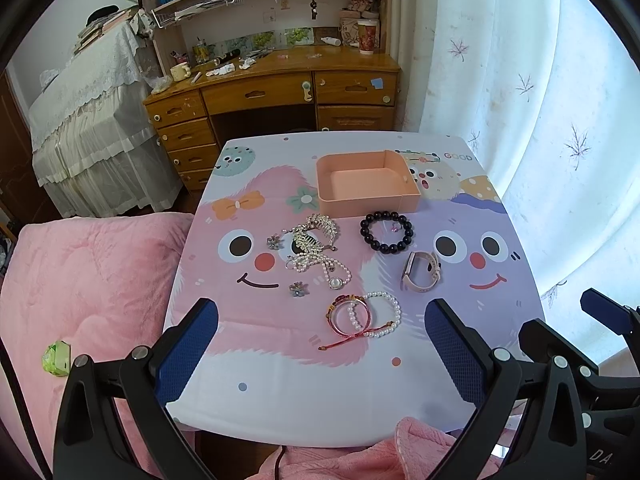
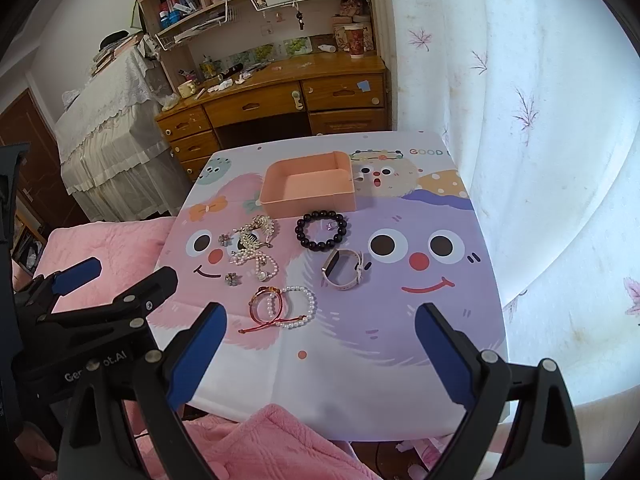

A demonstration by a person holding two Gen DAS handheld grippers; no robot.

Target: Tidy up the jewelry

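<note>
An empty orange box (image 1: 368, 182) (image 2: 310, 186) stands at the table's far side. In front of it lie a black bead bracelet (image 1: 386, 232) (image 2: 321, 231), a watch with a pale strap (image 1: 422, 272) (image 2: 346, 269), a white pearl bracelet (image 1: 376, 314) (image 2: 298, 306) overlapping a red cord bracelet (image 1: 348, 318) (image 2: 262, 304), a heap of pearl and rhinestone pieces (image 1: 316, 252) (image 2: 256, 248) and two small flower earrings (image 1: 298, 289) (image 2: 233, 278). My left gripper (image 1: 322, 344) and right gripper (image 2: 320, 344) are open and empty above the table's near edge.
The table has a cartoon cloth (image 1: 280, 380). A pink blanket (image 1: 80, 300) lies to the left and near the front edge. A white curtain (image 1: 540, 100) hangs on the right. A wooden desk (image 1: 272, 92) stands behind the table.
</note>
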